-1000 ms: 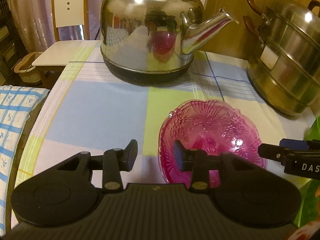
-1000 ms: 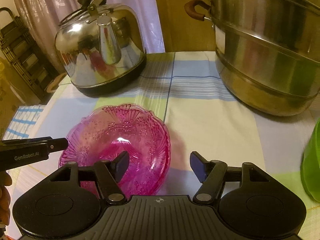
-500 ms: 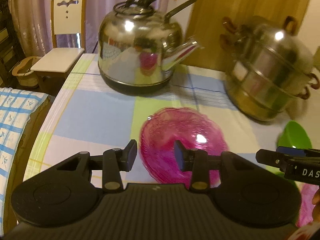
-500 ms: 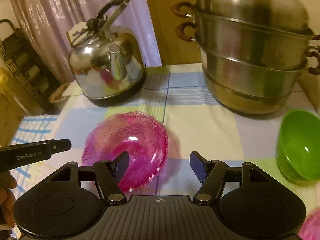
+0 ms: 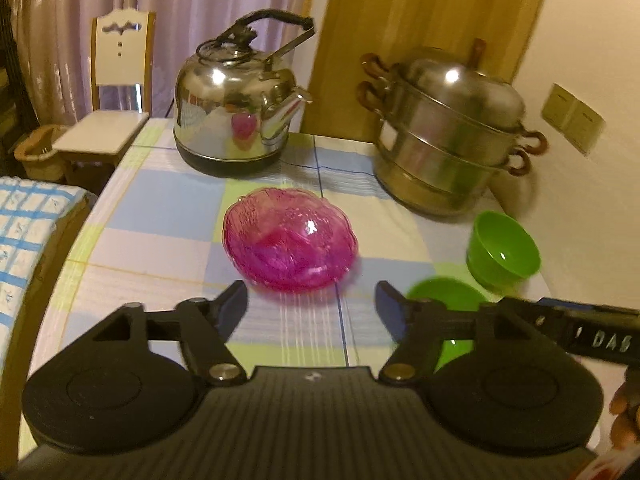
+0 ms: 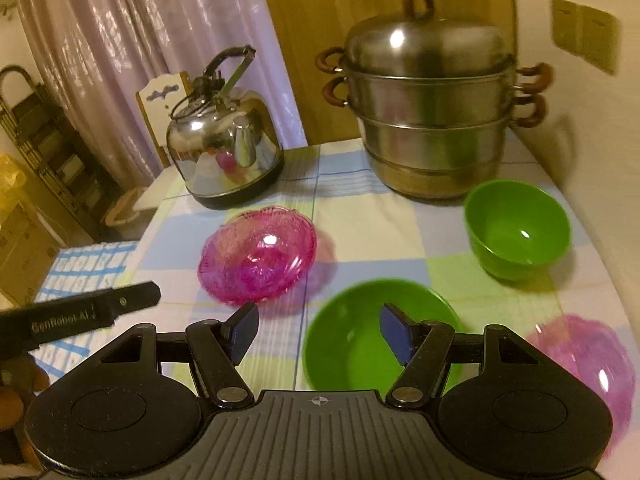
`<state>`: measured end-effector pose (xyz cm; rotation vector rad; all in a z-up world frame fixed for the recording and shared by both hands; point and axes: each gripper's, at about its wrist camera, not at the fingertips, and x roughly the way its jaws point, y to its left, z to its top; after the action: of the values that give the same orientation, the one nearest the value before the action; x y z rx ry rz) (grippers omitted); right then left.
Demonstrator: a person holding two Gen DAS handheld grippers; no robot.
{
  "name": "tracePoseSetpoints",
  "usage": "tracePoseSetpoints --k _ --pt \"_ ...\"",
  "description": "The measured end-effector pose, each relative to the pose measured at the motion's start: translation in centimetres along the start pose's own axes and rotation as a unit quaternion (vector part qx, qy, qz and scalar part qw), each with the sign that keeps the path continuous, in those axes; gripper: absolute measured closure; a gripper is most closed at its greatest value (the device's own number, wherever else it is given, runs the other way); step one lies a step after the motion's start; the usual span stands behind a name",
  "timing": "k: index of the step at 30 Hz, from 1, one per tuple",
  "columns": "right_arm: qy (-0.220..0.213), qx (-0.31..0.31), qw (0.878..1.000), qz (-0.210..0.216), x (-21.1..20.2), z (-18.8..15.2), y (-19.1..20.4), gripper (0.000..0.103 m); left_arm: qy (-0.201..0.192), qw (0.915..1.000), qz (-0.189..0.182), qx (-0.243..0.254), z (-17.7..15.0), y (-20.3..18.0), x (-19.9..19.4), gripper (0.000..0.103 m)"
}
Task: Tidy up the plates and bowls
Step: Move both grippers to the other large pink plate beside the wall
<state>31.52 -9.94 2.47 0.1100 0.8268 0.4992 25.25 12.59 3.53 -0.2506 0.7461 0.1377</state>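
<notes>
From the left wrist, the left gripper (image 5: 310, 306) hangs above the checked tablecloth (image 5: 160, 208) with its jaws opening and nothing between them. The pink ribbed glass bowl (image 5: 290, 240) sits on the cloth just beyond, in front of the shiny steel kettle (image 5: 236, 120) and the tiered steel steamer pot (image 5: 448, 136).

From the right wrist, the right gripper (image 6: 318, 330) stands open and empty above a shallow green plastic bowl (image 6: 352, 344). A deeper green plastic bowl (image 6: 518, 228) sits near the steamer, and a second pink glass bowl (image 6: 588, 364) lies at the right.
</notes>
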Motion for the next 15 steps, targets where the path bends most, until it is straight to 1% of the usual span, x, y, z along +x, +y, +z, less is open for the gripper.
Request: tracePoseSetpoints --k 2,4,10,11,12,15 --pt "-0.010 0.017 1.000 0.000 -2.1 -1.2 -0.6 0.036 -0.009 1.0000 0.000 0.002 -1.2 -0.7 -1.7 0.024" --pt "-0.016 0.028 0.999 -0.004 -3.9 -2.6 -0.9 0.036 -0.013 0.9999 -0.001 0.005 -2.5 -1.5 -3.2 0.021" --pt "-0.025 0.061 0.998 -0.018 -8.5 -6.7 -2.5 0.036 -0.018 0.9995 -0.025 0.005 -6.3 -4.0 -7.3 0.015" --pt "-0.026 0.068 0.997 -0.023 -9.3 -7.5 -2.9 0.034 -0.021 0.9994 -0.026 0.006 -6.9 -4.5 -7.8 0.012" --pt "-0.028 0.073 0.997 -0.028 -10.1 -8.2 -3.2 0.029 -0.022 0.9993 -0.028 0.008 -7.5 -5.0 -8.4 0.012" --pt "-0.032 0.080 0.995 -0.045 -12.3 -10.2 -4.0 0.025 -0.023 0.9991 -0.033 0.012 -9.1 -6.3 -9.5 0.009"
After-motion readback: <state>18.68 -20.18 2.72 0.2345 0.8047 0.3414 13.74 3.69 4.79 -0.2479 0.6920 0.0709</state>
